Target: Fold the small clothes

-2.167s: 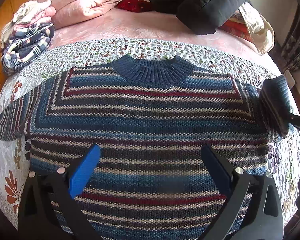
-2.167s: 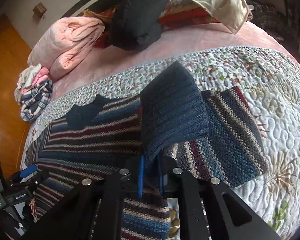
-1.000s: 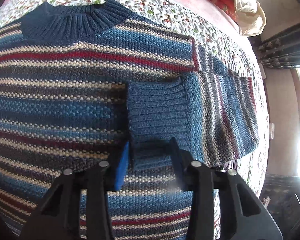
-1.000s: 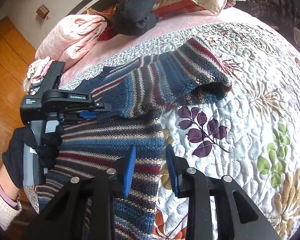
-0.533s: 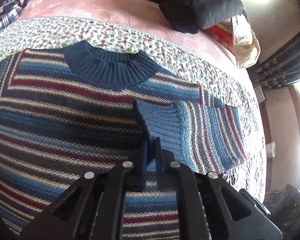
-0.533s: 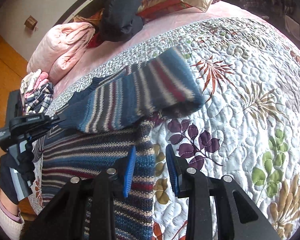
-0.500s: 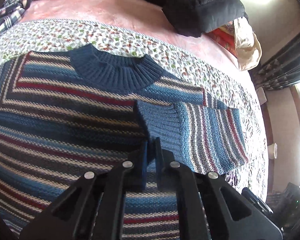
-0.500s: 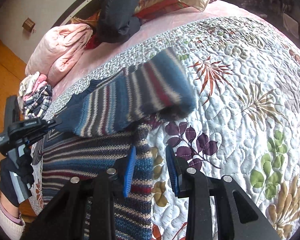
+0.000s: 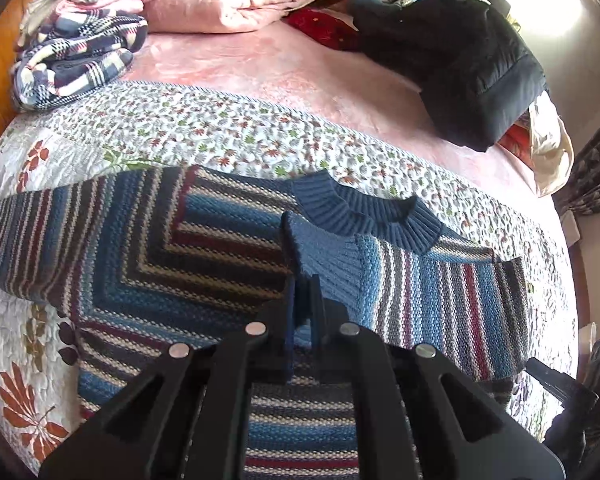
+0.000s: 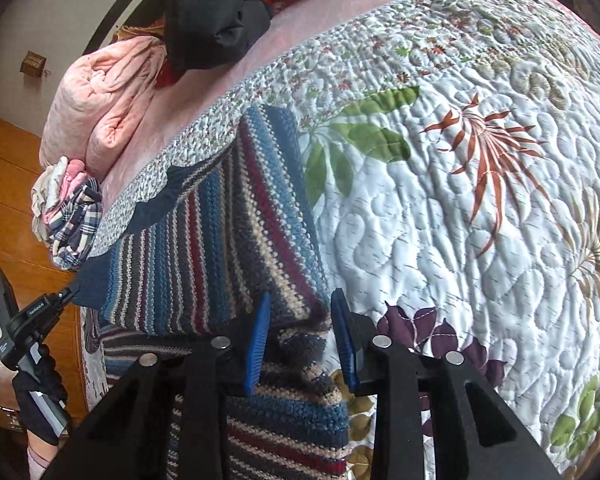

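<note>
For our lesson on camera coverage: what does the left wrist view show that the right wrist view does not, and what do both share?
Only the left wrist view shows the left gripper shut on the cuff and the other sleeve lying spread out. Only the right wrist view shows the right gripper open above the sweater's edge, the gloved hand and the wooden floor. Both show the sweater, the quilt and the pink blanket.

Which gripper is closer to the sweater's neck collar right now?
Left. The left gripper grips the cuff just below the collar; the right gripper is at the sweater's side edge.
</note>
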The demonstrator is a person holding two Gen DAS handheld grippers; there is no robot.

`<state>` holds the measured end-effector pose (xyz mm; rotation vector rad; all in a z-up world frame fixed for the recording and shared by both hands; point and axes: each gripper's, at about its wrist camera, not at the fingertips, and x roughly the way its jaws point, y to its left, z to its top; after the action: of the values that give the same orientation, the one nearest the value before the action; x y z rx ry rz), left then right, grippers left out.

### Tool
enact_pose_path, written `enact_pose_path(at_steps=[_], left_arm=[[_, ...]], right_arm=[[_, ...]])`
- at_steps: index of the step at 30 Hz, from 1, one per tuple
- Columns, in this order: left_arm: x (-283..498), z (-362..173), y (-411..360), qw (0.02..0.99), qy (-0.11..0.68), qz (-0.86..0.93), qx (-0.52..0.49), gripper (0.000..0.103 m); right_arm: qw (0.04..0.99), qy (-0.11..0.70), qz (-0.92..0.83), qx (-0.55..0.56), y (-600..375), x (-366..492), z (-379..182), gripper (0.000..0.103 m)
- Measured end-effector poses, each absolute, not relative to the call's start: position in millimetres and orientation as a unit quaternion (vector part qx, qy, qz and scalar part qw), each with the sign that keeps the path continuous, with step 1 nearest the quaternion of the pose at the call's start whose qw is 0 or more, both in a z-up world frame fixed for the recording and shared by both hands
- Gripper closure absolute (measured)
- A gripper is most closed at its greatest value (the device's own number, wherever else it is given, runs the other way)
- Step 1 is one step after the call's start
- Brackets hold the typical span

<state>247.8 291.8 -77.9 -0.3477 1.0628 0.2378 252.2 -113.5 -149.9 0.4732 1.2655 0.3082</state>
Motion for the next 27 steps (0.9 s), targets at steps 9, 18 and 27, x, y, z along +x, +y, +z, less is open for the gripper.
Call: enact_pose_path(at_steps=[9, 18, 27], left_arm=[[257, -135, 307, 0.812, 0.551, 0.139, -0.134, 0.098], [235, -115, 333, 0.818, 0.531, 0.158, -0.158, 0.090], [254, -107, 273, 0.830, 0.536, 0.075, -0.134, 0.067]], right_arm=[[0.773, 0.597, 0.108, 0.186, -102, 248, -170, 0.072], [0.805, 0.568, 0.101, 0.137, -91, 244, -125, 0.067], [0.799, 0.573, 0.157, 0.098, -14, 243, -116, 0.067]])
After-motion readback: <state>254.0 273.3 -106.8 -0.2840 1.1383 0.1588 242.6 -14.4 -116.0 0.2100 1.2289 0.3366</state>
